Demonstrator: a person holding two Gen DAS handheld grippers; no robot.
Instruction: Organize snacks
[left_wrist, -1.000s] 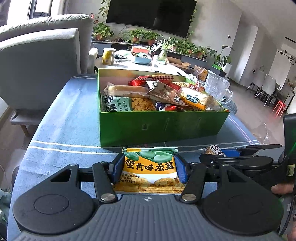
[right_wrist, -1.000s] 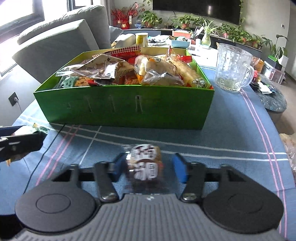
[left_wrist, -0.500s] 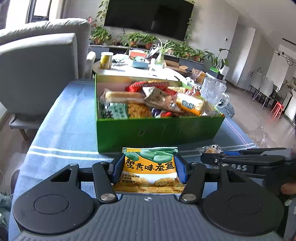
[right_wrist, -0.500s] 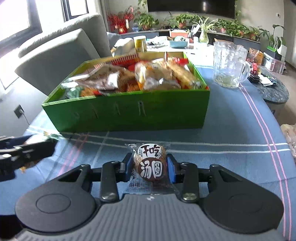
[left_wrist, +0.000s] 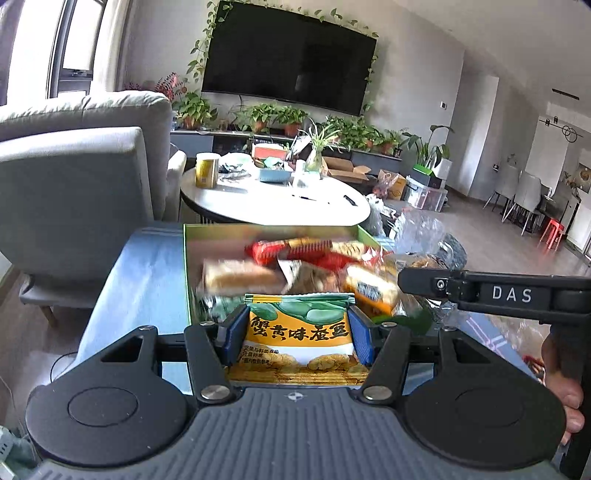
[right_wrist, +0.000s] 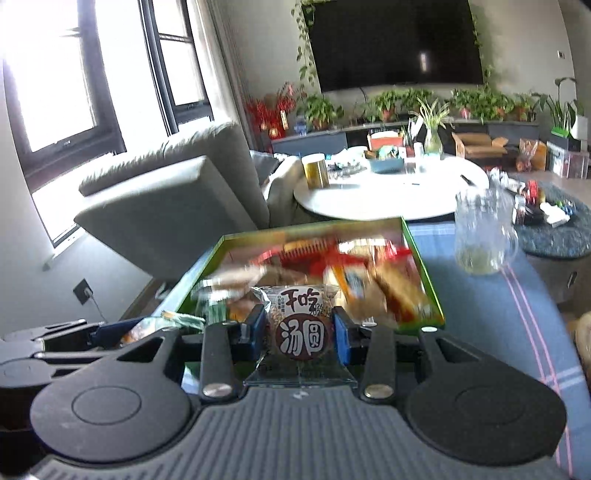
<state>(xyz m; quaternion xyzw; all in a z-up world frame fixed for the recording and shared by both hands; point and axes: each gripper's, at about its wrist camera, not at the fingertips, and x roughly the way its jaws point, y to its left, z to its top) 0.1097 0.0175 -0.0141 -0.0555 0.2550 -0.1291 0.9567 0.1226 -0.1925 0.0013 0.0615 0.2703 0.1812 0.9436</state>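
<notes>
A snack box (left_wrist: 192, 266) sits on the bench (left_wrist: 144, 266), packets heaped inside. Right of it stands a glass jug (right_wrist: 482, 236); behind it a round table (left_wrist: 273, 201); to its left an armchair (left_wrist: 74, 192). A television (left_wrist: 288, 59) hangs on the far wall.

Both hand-held grippers (left_wrist: 297, 330) (right_wrist: 300, 334) clamped, loaded

A yellow-and-green snack packet (left_wrist: 298, 332) stands upright, pinched between jaws. A clear-wrapped round brown snack (right_wrist: 300, 334) likewise. At 12 o'clock, an open green box (right_wrist: 421, 254) heaped with snacks.
</notes>
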